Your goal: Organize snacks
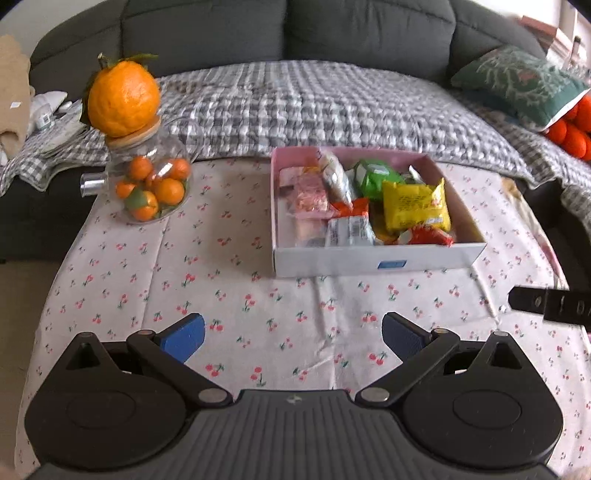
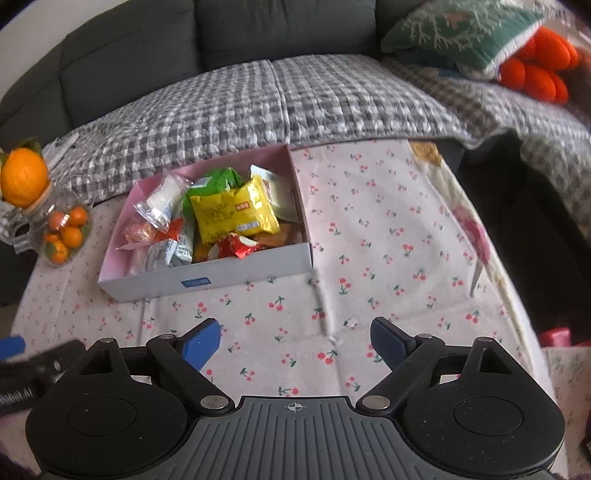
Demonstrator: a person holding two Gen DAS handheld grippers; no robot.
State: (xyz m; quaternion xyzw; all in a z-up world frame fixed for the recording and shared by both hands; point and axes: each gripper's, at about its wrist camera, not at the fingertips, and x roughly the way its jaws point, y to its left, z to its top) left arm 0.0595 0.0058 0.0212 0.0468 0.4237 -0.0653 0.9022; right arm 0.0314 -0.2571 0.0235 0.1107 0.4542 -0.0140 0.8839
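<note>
On the cherry-print cloth (image 1: 236,295), a white box (image 1: 369,260) with a pink lining is sitting toward the far edge, just in front of a grey checked blanket (image 1: 314,107) draped over a dark sofa (image 1: 207,29). The box is holding the snacks in a loose pile: a yellow pack (image 1: 413,205) lying on top near the right side, a green pack (image 1: 375,177) behind it, a clear silvery pack (image 1: 338,179) leaning up at the back, pink packs (image 1: 308,194) along the left wall, a white pack (image 1: 349,230) and a red wrapper (image 1: 426,236) at the near wall. A small blue label is showing on the near outer wall.

Left of the box, well apart from it, a glass jar (image 1: 149,184) of small oranges is standing upright, with a large orange (image 1: 123,98) sitting on its lid. A green pillow (image 1: 517,83) is lying on the blanket at far right, over orange plush pieces (image 1: 570,127).

The left gripper (image 1: 293,338) is hovering over bare cloth nearer than the box, jaws spread wide, nothing between the blue pads. The right gripper (image 2: 295,341) is likewise hanging over bare cloth, near and to the right of the box, jaws apart and empty. In the right wrist view, the box (image 2: 207,282) is lying up and to the left, the yellow pack (image 2: 232,214) topmost. Each gripper's black edge is poking into the other's view at the side.
</note>
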